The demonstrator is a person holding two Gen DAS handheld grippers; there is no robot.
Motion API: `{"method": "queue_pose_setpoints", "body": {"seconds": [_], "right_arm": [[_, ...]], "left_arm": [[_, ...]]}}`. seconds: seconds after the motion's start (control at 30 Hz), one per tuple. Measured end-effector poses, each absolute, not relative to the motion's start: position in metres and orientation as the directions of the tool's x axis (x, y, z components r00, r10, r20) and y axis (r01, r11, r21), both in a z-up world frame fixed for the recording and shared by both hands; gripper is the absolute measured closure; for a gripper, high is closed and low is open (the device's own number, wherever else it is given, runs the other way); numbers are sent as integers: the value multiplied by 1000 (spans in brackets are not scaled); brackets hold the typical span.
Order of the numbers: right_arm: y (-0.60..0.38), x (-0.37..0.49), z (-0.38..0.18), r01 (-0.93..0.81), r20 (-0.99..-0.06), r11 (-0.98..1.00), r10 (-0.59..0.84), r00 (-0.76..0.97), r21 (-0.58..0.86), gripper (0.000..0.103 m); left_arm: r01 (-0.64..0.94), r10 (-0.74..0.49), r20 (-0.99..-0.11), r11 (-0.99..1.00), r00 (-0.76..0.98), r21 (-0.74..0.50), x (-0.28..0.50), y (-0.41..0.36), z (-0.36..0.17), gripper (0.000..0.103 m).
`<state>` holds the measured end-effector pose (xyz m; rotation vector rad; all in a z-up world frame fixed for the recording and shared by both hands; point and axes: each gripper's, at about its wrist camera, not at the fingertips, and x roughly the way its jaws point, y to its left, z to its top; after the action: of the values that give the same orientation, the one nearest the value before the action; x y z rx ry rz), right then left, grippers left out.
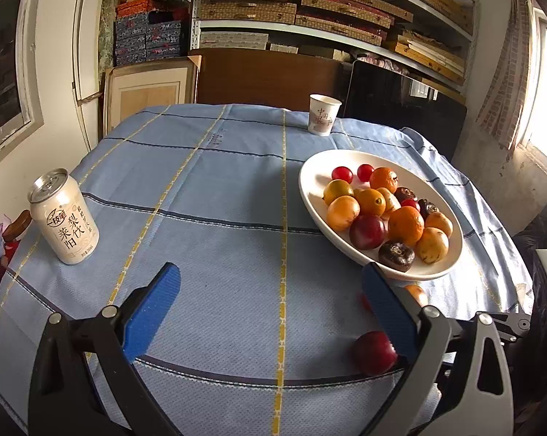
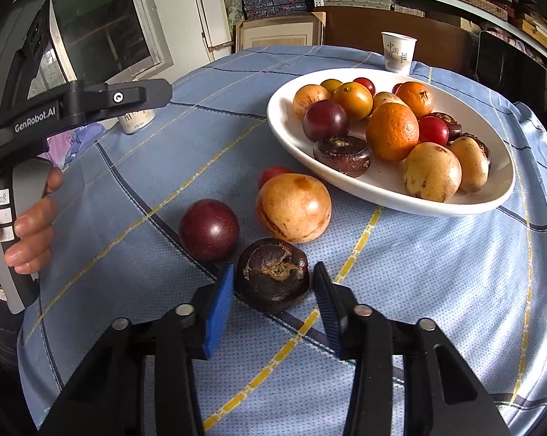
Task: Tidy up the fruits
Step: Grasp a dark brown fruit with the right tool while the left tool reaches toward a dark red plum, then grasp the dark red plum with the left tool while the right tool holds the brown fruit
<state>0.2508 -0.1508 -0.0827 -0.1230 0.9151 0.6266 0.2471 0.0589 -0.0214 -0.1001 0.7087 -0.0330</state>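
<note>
A white oval plate holds several fruits: oranges, yellow fruits, red cherry tomatoes, dark purple fruits. On the cloth in front of it lie a dark water chestnut, a purple round fruit, a large yellow-orange fruit and a small red tomato. My right gripper is open with its blue pads on either side of the water chestnut, not closed on it. My left gripper is open and empty above bare cloth, left of the plate.
A drink can stands at the table's left. A paper cup stands behind the plate. The table has a blue checked cloth. Shelves of boxes and a chair back are behind it.
</note>
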Motion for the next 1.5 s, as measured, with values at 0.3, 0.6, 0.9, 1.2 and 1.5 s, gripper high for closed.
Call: {"method": "queue_pose_setpoints", "body": {"seconds": [0.3, 0.6, 0.9, 1.2, 1.5], "right_arm": [[-190, 251, -62, -498, -702, 825, 520, 487, 266, 63], [-240, 259, -59, -343, -668, 871, 490, 559, 352, 63], [-235, 254, -57, -365, -666, 866, 497, 556, 342, 63], [-235, 254, -57, -365, -665, 865, 499, 556, 344, 63], [-236, 254, -58, -364, -666, 866, 497, 556, 343, 63]], "left_arm": [[107, -119, -695, 992, 710, -61, 244, 40, -34, 5], [417, -263, -753, 909, 603, 16, 220, -22, -56, 25], [410, -271, -788, 912, 553, -26, 231, -22, -70, 40], [417, -281, -795, 908, 538, -39, 235, -22, -74, 52], [409, -306, -791, 909, 530, -78, 237, -17, -72, 64]]}}
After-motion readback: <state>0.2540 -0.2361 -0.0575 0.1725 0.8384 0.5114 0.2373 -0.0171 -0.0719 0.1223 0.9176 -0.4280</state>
